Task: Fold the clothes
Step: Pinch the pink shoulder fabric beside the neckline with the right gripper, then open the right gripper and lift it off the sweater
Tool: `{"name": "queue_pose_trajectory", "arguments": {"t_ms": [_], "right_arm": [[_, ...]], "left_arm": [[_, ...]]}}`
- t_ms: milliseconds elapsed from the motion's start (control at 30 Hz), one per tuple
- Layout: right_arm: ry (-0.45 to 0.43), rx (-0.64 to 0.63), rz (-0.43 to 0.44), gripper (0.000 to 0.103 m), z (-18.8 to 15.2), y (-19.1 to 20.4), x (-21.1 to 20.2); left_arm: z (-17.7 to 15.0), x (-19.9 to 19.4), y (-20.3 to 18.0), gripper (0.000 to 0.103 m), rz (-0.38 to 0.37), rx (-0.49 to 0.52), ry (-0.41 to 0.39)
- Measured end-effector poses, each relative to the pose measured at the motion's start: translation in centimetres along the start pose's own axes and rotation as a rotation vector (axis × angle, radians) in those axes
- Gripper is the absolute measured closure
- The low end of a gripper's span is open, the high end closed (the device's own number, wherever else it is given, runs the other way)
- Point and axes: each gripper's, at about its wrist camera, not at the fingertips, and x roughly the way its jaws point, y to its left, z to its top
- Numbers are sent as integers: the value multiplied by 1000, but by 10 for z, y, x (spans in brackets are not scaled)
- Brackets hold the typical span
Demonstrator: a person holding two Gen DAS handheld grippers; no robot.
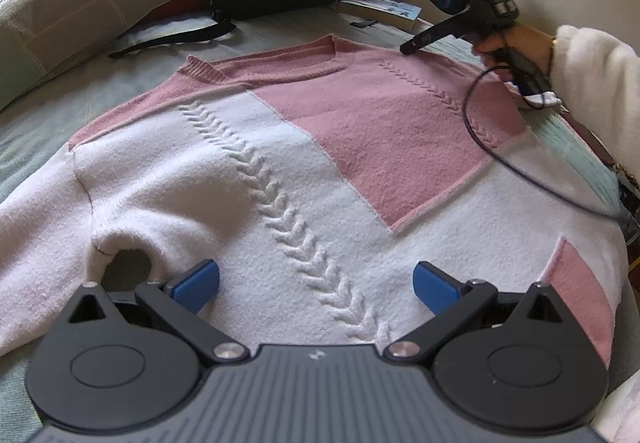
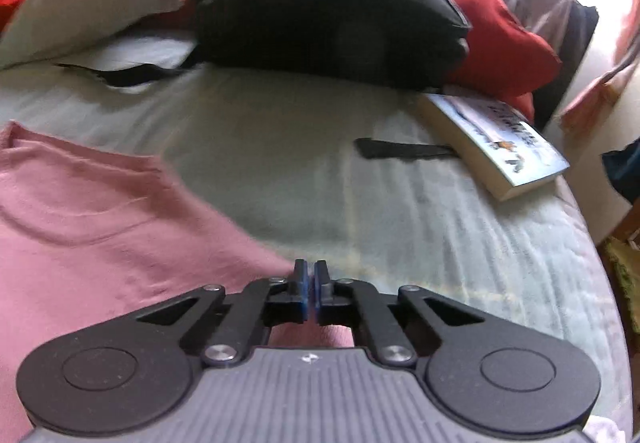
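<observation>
Here the left gripper (image 1: 316,285) gapes over the fuzzy cable-knit sweater (image 1: 280,171); right gripper (image 2: 310,285) pinched together.

My left wrist view looks down across the sweater (image 1: 280,163); my right sits close above its shoulder; both share the backpack (image 2: 328,3) beyond.

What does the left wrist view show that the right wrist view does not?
Only the left wrist view shows the sweater's white cable-knit front, the open left claw and the person's hand holding the right tool. Only the right wrist view shows the shut right claw close up. Both share the pink and white knitted sweater, black backpack and paperback book.
</observation>
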Motion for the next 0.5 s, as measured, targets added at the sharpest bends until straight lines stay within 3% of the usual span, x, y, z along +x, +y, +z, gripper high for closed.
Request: {"name": "queue_pose_trajectory", "arguments": {"t_ms": [100, 200, 333, 500], "right_arm": [[1, 43, -30, 101, 0, -4, 4], [-54, 122, 1, 94, 0, -11, -27], [-43, 188, 128, 89, -9, -6, -75], [58, 269, 239, 87, -47, 13, -101]], "left_arm": [[0, 0, 0, 1, 0, -1, -1], [0, -1, 1, 1, 1, -4, -3], [1, -1, 1, 1, 3, -1, -2], [1, 0, 0, 1, 4, -1, -2]]}}
